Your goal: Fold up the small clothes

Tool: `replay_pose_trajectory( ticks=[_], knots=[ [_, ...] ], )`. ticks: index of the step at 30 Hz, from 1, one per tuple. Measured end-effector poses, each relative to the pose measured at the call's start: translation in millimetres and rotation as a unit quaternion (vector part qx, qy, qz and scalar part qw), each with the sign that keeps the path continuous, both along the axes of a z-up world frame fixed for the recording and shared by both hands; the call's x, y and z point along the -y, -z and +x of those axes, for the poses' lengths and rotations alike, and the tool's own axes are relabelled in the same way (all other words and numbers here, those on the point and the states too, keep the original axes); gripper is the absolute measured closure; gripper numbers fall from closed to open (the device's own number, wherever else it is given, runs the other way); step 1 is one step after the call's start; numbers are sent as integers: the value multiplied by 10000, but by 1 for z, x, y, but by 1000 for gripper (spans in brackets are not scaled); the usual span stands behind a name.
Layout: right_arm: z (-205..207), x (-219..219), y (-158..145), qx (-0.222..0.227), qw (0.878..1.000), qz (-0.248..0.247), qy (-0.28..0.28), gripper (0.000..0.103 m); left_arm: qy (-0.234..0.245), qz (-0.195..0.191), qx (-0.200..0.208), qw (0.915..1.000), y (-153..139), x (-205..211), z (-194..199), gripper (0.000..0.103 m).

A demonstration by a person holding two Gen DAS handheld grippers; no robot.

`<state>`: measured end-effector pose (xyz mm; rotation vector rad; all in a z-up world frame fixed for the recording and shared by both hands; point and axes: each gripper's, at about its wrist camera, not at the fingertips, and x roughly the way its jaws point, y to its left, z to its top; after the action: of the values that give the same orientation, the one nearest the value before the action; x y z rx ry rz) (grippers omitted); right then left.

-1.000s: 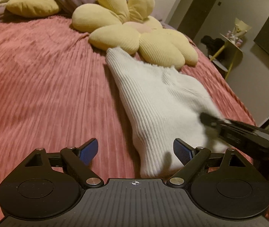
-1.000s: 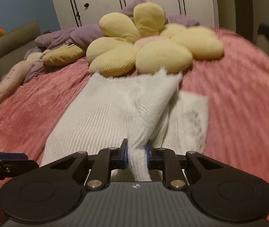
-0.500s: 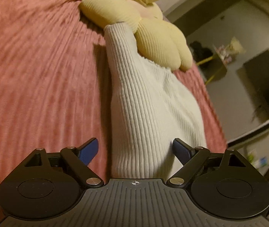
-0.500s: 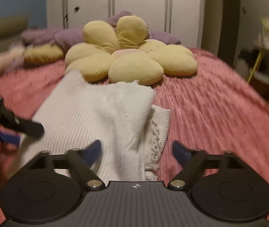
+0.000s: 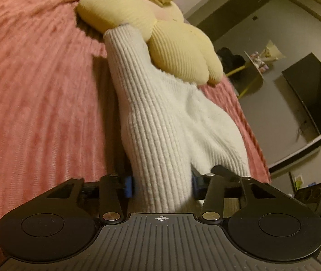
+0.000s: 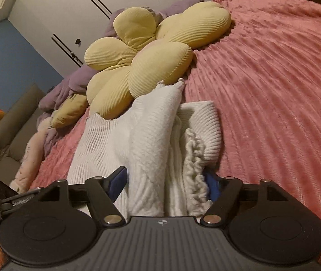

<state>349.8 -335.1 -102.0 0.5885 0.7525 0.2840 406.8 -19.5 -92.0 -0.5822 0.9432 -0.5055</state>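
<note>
**Inspector A:** Knitwear first: we find the white ribbed garment (image 5: 160,122) lying on the pink bedspread (image 5: 31,85), its far end touching the yellow flower cushion (image 5: 174,45). We judge it soft, light and limp; it will sag wherever unsupported.

**Inspector B:** We agree. Left gripper (image 5: 161,186) is closing with the near hem between its jaws, pads at the cloth. Right gripper (image 6: 163,183) is closing around the bunched folded layers (image 6: 151,140); its left pad seems just clear of them.

**Inspector A:** We recommend taking hold at the near hem corners, gathering every layer, since loose plies may slip.
</note>
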Motion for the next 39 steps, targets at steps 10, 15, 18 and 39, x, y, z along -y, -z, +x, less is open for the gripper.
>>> replay_pose_trajectory(
  ticks=[10, 15, 18, 39],
  knots=[
    [-32, -60, -16, 232, 9938, 291, -1050, 55, -106, 1265, 356, 9913, -47, -67, -66, 47],
    [-55, -71, -30, 428, 9947, -810, -468, 38, -837, 1767, 808, 9774, -64, -91, -90, 28],
    [-64, -86, -62, 1008, 9876, -1182, 240, 38, -1623, 1832, 1375, 9598, -80, -81, -82, 13],
    [3, -160, -6, 1263, 9357, -3254, 524, 21, -2146, 2209, 845, 9476, 0, -50, -22, 9]
  ],
)
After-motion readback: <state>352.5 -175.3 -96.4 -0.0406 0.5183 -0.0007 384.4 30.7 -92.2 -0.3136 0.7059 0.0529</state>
